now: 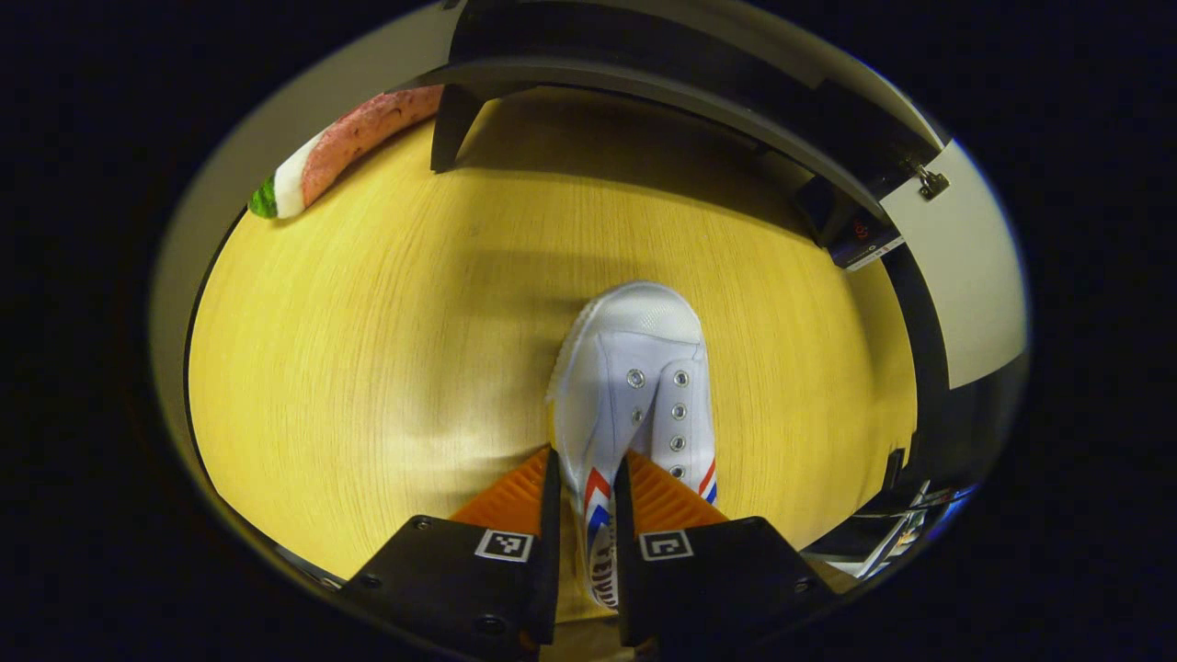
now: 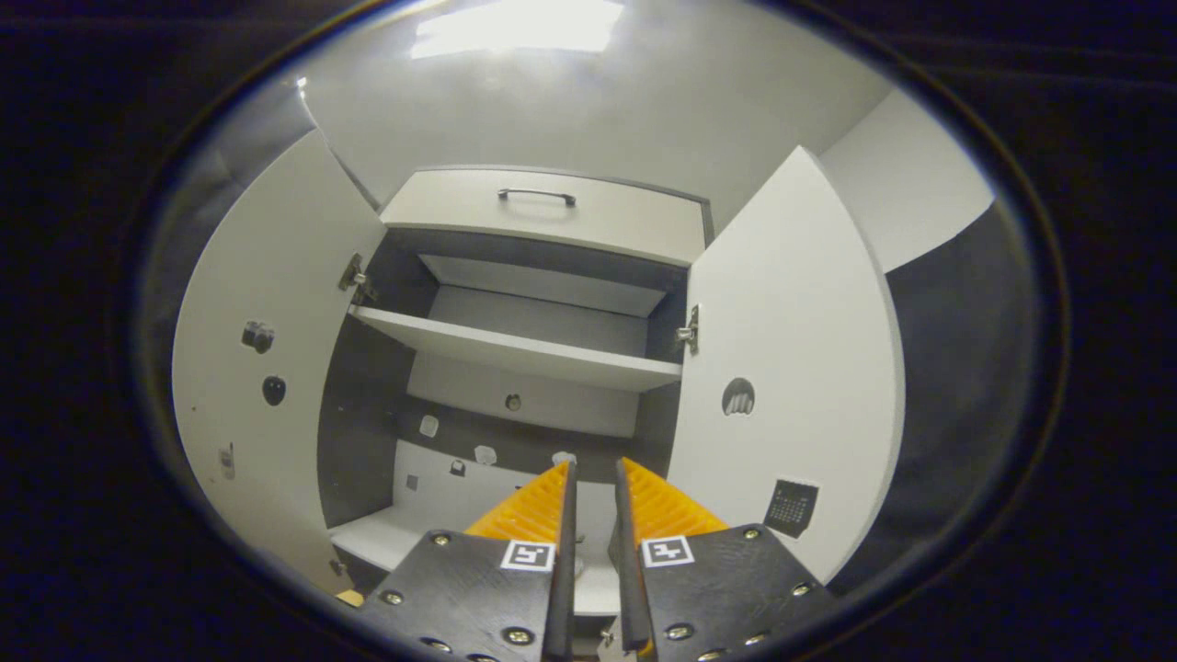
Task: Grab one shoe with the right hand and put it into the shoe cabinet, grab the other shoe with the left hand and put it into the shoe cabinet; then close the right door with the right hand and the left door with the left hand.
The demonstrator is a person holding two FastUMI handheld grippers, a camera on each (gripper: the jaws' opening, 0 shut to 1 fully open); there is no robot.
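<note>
A white shoe (image 1: 634, 386) with red and blue stripes lies on the yellow wooden floor (image 1: 368, 349), toe pointing away, its side wall pinched between the fingers of the left gripper (image 1: 586, 478). The right gripper (image 2: 593, 478), jaws nearly together with nothing between them, faces the shoe cabinet (image 2: 542, 303). Both its left door (image 2: 267, 349) and right door (image 2: 791, 368) stand open; the upper shelf (image 2: 515, 349) holds nothing.

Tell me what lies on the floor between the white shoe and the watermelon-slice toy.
In the left gripper view, nothing: only bare wooden floor separates the white shoe, pinched by the left hand-held gripper, from the watermelon-slice toy.
</note>
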